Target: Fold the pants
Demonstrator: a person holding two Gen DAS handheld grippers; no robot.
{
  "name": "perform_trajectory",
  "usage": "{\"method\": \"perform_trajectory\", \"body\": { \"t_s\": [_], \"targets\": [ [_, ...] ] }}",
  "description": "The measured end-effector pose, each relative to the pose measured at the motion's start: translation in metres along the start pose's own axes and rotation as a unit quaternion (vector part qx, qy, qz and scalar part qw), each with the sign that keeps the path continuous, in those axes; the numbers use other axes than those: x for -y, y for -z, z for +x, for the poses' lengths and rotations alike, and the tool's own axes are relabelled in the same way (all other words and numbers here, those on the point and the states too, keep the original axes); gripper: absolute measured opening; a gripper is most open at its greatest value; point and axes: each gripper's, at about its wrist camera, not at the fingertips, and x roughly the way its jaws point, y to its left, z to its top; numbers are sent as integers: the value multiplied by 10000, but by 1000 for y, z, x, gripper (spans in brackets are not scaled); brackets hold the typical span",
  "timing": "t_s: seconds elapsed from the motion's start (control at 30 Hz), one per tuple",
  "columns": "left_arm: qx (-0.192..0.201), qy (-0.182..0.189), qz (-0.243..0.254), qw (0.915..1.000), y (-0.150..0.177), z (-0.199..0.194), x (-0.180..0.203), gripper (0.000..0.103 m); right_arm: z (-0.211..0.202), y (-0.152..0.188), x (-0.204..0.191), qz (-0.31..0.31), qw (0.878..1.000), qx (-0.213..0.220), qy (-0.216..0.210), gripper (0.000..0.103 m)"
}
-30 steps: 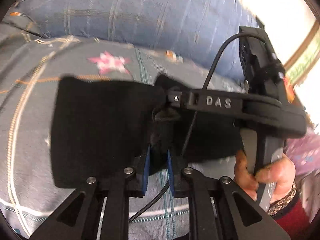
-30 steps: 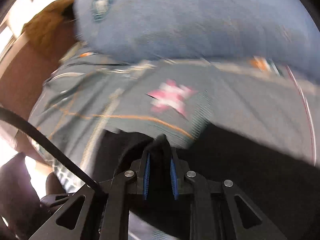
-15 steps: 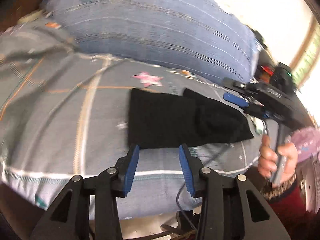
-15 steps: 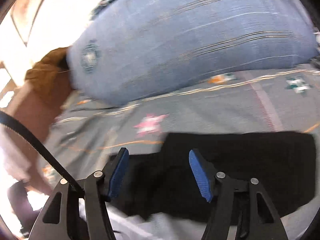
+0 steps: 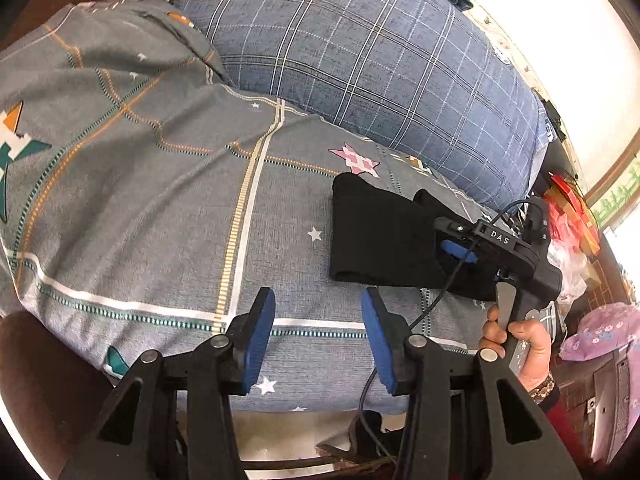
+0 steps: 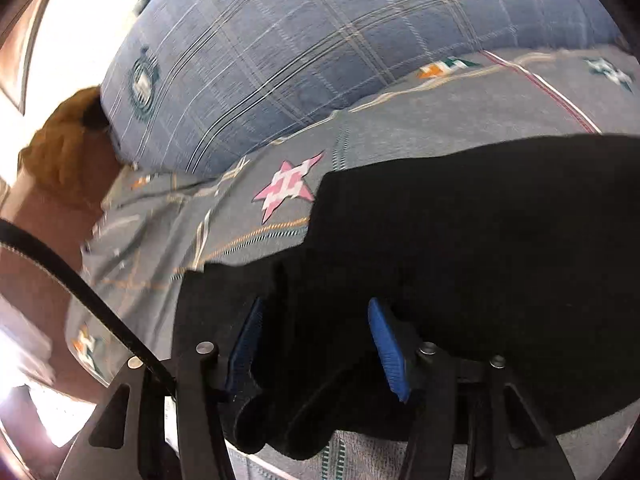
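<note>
The black pants (image 5: 380, 232) lie folded in a flat bundle on the grey patterned bedsheet (image 5: 160, 200), right of centre in the left wrist view. My left gripper (image 5: 318, 336) is open and empty, held back over the bed's near edge, apart from the pants. My right gripper (image 5: 460, 248) shows there at the pants' right end. In the right wrist view the pants (image 6: 480, 240) fill the lower right, and my right gripper (image 6: 316, 344) is open with its blue pads over the fabric, not clamping it.
A large blue plaid pillow (image 5: 380, 52) lies along the far side of the bed. A pink star print (image 5: 356, 160) marks the sheet just behind the pants. Clutter and red items (image 5: 572, 208) stand at the right. A brown cloth (image 6: 60, 152) lies at the bed's left.
Both grippers opened and let go of the pants, which now lie flat on the sheet. My left gripper pulled back toward the bed's near edge; my right stays over the pants' end.
</note>
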Motion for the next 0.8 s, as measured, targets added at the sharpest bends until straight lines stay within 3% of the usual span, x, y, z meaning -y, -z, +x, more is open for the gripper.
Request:
{"method": "perform_trajectory", "body": {
  "t_s": [0.07, 0.2, 0.3, 0.43, 0.67, 0.8],
  "targets": [
    [3, -43, 57, 10000, 2, 1, 6, 44, -9, -4, 3, -80, 9982, 207, 560, 70],
    [26, -331, 440, 9985, 4, 1, 23, 47, -36, -2, 24, 248, 9984, 337, 386, 70],
    [86, -601, 709, 9956, 3, 3, 37, 48, -66, 8, 31, 212, 9963, 592, 586, 71],
    [314, -1075, 1279, 9854, 1, 4, 69, 52, -95, 32, 39, 228, 9933, 737, 856, 76],
    [447, -1157, 2047, 9709, 4, 8, 117, 54, -118, 60, 72, 423, 9888, 772, 1205, 78],
    [121, -855, 2329, 9687, -9, 23, 143, 54, -136, 59, 101, 805, 9859, 879, 1171, 78]
  ]
}}
